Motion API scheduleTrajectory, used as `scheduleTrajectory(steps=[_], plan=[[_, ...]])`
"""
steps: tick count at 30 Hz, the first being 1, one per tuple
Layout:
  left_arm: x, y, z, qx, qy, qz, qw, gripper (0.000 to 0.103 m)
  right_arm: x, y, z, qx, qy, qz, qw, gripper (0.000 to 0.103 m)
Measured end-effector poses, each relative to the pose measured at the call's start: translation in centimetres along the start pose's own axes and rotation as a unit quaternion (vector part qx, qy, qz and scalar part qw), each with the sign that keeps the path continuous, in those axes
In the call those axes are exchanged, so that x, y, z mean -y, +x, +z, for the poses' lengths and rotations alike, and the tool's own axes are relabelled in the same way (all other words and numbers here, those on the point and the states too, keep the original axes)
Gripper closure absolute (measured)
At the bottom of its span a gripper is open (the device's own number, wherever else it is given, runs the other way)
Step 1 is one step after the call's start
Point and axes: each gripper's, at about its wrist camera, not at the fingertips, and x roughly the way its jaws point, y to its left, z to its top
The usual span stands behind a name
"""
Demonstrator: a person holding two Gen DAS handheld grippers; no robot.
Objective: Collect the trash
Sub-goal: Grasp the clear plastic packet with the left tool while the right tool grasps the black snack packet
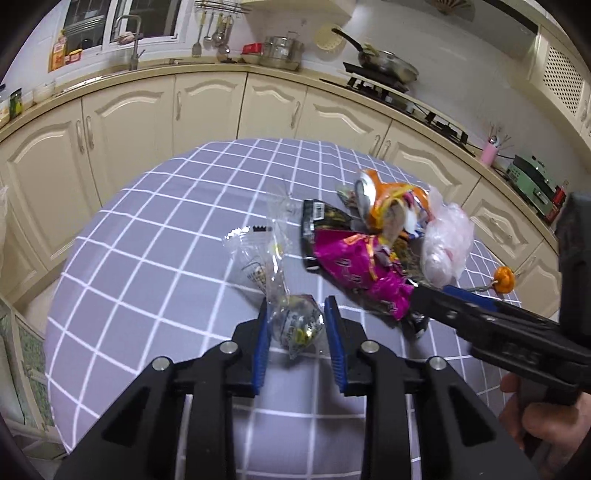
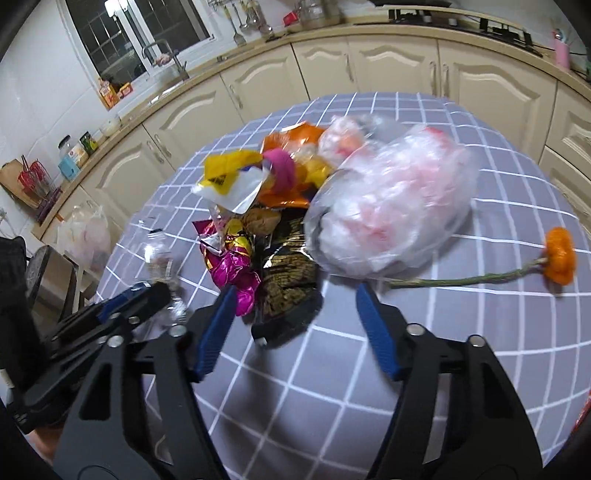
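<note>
**A kitchen around a checked table**

We see a table under a grey-violet cloth with white grid lines (image 1: 155, 236). Beyond it, cream cabinets with arched door panels (image 1: 122, 122) curve under a beige countertop (image 1: 229, 68). At far left a dark window (image 1: 122, 16) stands above a metal tap (image 1: 133, 40). Utensils hang on a rail (image 1: 216, 26) against the white wall. To the right, a pan (image 1: 384, 62) sits on the black hob (image 1: 380, 86).

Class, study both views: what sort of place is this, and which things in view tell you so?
Most likely a home kitchen: a sink tap under the window, a frying pan on a gas hob, and cream cabinets along the counter behind the checked table.
</note>
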Motion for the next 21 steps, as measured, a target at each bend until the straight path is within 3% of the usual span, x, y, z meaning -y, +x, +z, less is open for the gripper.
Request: scheduleTrajectory(steps=[3, 4, 8, 15, 21], plan=[[-0.3, -0.3, 0.0, 0.003, 0.000, 0.002, 1.0000, 0.076, -0.7, 0.7, 0.4, 0.004, -0.015, -0.015, 1.000, 0.054], [-0.3, -0.3, 0.0, 0.003, -0.001, 0.002, 1.0000, 0.076, -0.9, 0.9, 0.4, 0.003, -0.023, -0.020, 1.000, 0.067], [-0.2, -0.4, -0.1, 0.006, 0.002, 0.001, 1.0000, 0.076, -0.9, 0.3, 0.0, 0.002, -0.027, -0.006, 1.000, 0.074], [0.2, -1.0, -0.6, 0.013, 0.010, 0.001, 0.9999, 0.076, 0.4, -1.7, -2.0, -0.004, -0.013, 0.024, 1.000, 0.075], [0.9, -1.1, -0.7, 0.012, 0.017, 0.002, 0.9998, 0.076, 1.3, -2.8, -2.3, 0.004, 0.006, 0.038, 0.999, 0.061]])
